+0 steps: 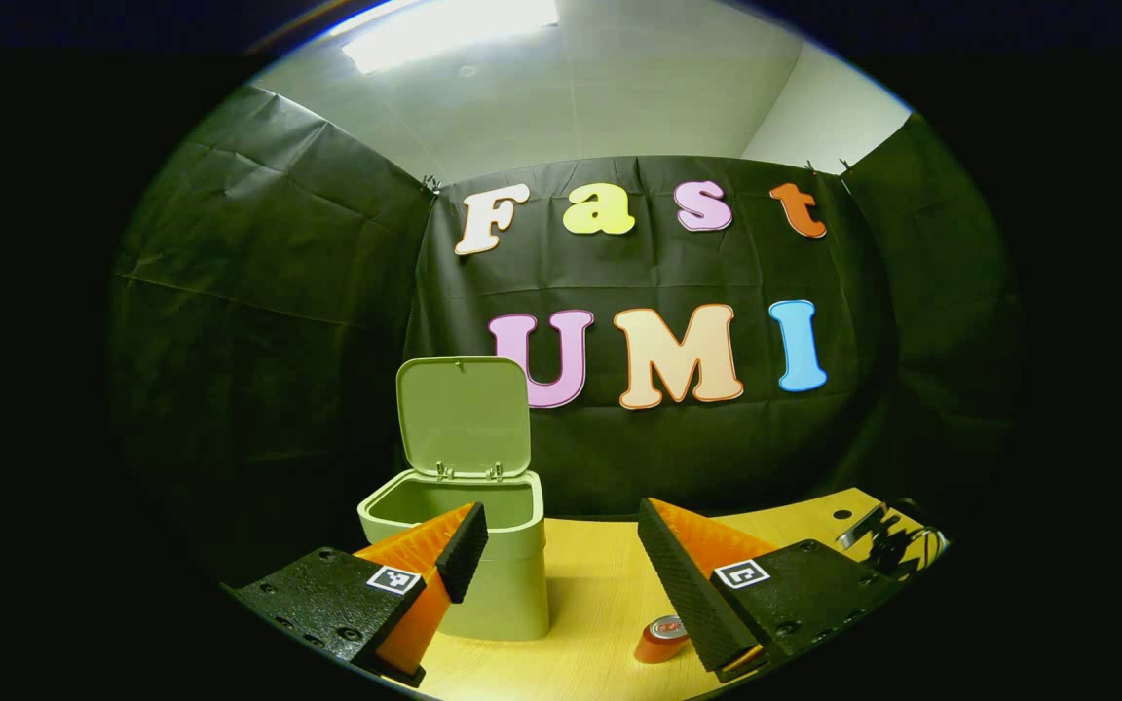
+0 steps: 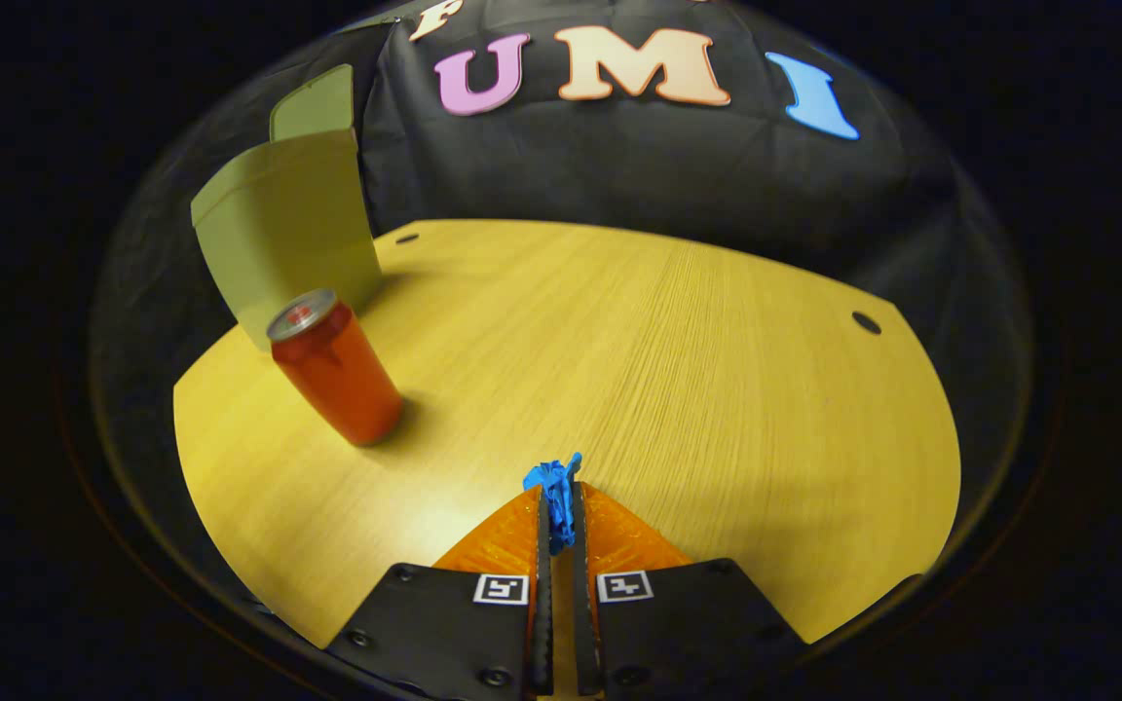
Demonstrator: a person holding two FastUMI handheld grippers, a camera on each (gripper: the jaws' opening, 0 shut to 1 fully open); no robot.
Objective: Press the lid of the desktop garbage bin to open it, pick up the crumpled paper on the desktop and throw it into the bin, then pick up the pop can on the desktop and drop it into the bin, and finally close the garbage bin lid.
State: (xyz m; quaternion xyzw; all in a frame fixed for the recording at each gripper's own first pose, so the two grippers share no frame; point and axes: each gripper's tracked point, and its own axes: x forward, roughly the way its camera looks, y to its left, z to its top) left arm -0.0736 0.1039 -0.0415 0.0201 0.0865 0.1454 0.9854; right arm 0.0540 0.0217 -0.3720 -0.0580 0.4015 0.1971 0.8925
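The green desktop bin [image 1: 483, 574] stands on the wooden table with its lid [image 1: 465, 416] swung upright, its mouth open. My left gripper [image 1: 561, 555] is open just in front of the bin, one finger overlapping the bin's rim. The red pop can [image 1: 663, 640] shows low between the left gripper's fingers. In the right gripper view the can [image 2: 337, 368] stands upright beside the bin [image 2: 290, 224] at the left. My right gripper [image 2: 558, 506] is shut on the blue crumpled paper [image 2: 553, 484], which sticks out between its fingertips just above the tabletop.
The wooden table [image 2: 678, 360] has round holes near its far corners [image 2: 866, 321]. The other gripper's metal parts [image 1: 887, 540] show at the right edge of the left gripper view. Black cloth walls close the booth behind the table.
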